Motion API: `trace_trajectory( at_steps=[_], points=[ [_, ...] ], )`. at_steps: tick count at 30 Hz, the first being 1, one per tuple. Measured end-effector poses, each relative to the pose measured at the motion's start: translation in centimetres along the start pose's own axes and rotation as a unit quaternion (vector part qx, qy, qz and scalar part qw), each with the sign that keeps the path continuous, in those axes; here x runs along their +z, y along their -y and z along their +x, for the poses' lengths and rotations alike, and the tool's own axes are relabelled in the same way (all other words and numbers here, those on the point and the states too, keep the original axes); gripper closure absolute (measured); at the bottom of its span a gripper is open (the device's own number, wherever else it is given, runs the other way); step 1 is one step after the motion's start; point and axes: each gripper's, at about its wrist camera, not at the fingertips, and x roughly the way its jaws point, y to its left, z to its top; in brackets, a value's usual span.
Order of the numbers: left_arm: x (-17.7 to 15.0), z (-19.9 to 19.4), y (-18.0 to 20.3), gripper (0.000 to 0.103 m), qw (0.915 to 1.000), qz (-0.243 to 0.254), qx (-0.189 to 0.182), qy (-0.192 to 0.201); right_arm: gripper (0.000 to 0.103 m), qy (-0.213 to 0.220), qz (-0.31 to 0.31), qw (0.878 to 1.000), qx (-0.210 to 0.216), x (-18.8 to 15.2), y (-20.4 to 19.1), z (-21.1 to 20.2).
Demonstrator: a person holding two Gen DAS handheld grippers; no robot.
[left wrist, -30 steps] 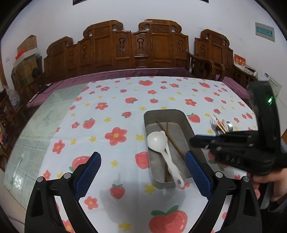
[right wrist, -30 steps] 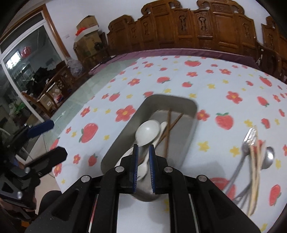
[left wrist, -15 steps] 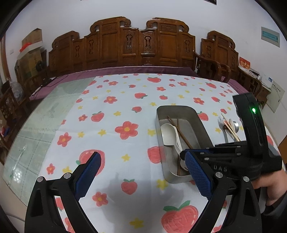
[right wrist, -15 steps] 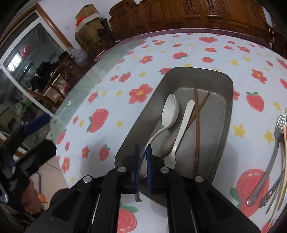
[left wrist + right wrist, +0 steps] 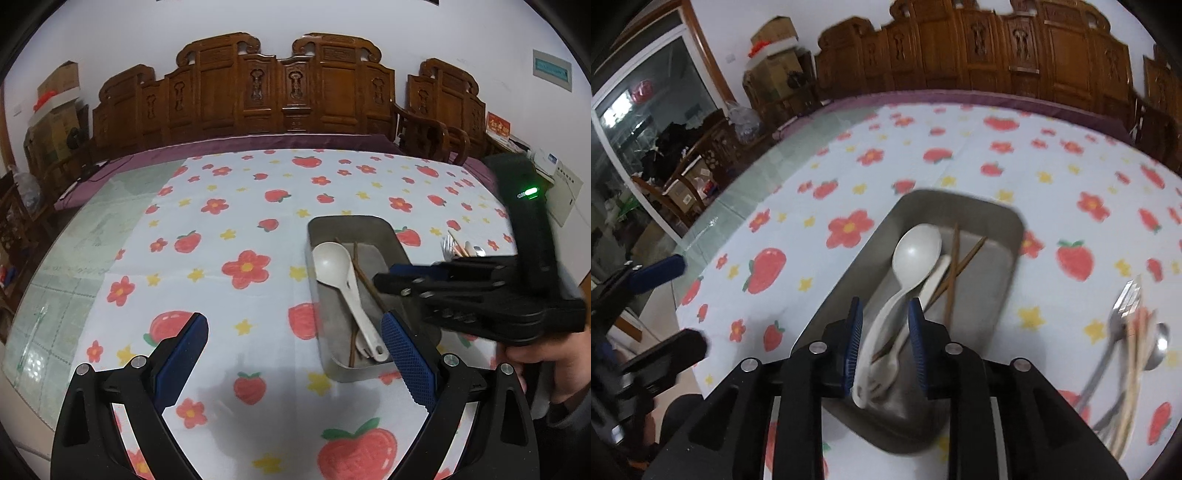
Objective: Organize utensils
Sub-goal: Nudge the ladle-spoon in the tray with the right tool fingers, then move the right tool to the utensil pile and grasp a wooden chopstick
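A grey metal tray [image 5: 325,229] [image 5: 1008,221] sits on the strawberry tablecloth. In it lie two white spoons [image 5: 334,264] [image 5: 916,253] and two brown chopsticks [image 5: 364,275] [image 5: 955,258]. My right gripper [image 5: 885,343] hovers over the tray's near end, jaws partly open, the upper spoon's handle lying loose between them. It also shows in the left wrist view [image 5: 402,280]. My left gripper [image 5: 295,363] is wide open and empty, low over the cloth left of the tray. A pile of metal fork, spoon and chopsticks [image 5: 1134,347] [image 5: 463,249] lies right of the tray.
Carved wooden chairs [image 5: 288,88] line the table's far edge. Bare glass tabletop [image 5: 74,251] lies left of the cloth. A doorway and cluttered boxes [image 5: 683,155] are at the far left.
My right gripper has opened and let go of the white spoon, which now rests in the tray. It has drawn back a little. My left gripper stayed open.
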Motion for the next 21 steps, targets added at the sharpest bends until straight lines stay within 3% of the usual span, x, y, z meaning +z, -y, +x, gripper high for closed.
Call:
trace_trajectory(
  at_steps=[12, 21],
  points=[
    [0.6, 2.1, 6.9, 0.012, 0.9989, 0.029, -0.036, -0.003, 0.075, 0.061, -0.014, 0.993, -0.098, -5.2, 8.5, -10.4],
    [0.5, 3.9, 12.9, 0.012, 0.9963, 0.056, -0.064, -0.009, 0.076, 0.043, 0.018, 0.992, -0.119, -10.0, 14.5, -10.6]
  ],
)
